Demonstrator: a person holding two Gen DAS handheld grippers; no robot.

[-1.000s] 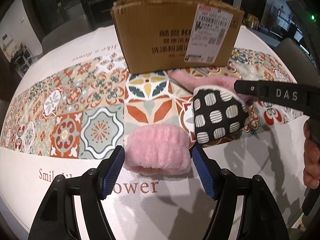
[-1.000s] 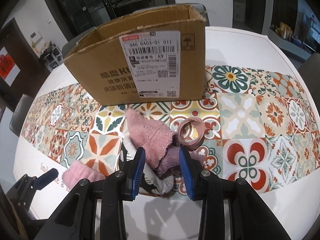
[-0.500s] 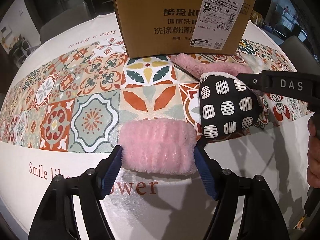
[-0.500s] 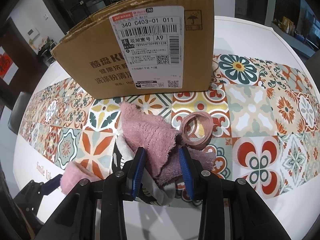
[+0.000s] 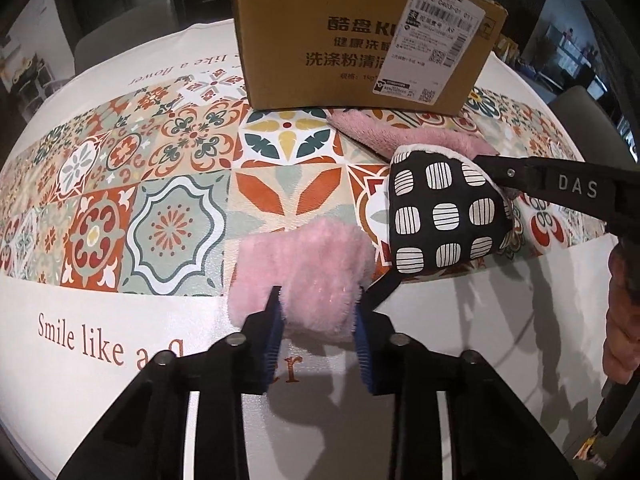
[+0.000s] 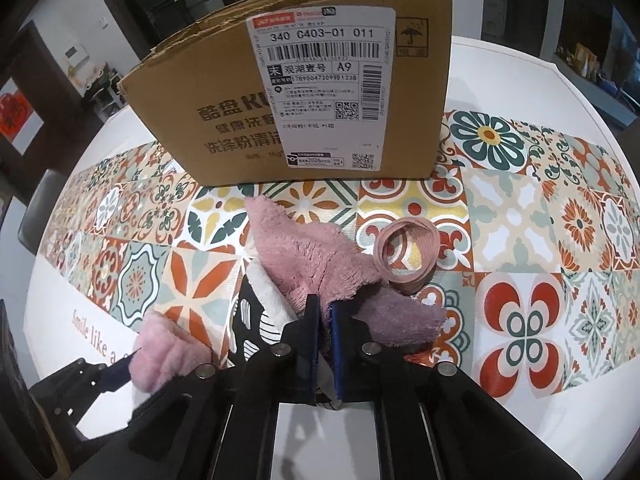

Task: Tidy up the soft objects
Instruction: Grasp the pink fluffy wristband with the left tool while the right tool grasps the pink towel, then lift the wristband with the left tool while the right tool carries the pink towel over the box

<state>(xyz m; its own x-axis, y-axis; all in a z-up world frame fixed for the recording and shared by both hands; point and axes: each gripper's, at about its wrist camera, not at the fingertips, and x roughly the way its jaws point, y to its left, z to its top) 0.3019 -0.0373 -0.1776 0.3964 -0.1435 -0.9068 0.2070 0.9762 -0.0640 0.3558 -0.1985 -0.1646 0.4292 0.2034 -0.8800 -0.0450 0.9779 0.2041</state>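
The left gripper (image 5: 318, 312) is closing, blue pads (image 5: 274, 320) squeezing the fluffy pink band (image 5: 304, 268); the black patterned pouch (image 5: 444, 220) sits just beside.

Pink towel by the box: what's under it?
Under the pink towel lies a black-and-white patterned cloth, and a mauve cloth sticks out on the right. How far either runs beneath is covered.

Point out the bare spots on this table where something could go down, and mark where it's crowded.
Free: the tiled runner right of the pink band loop, and the tiles left of the fluffy pink piece, up to the cardboard box. Crowded: the strip in front of the box, where the pink towel and dotted black fabric pile together.
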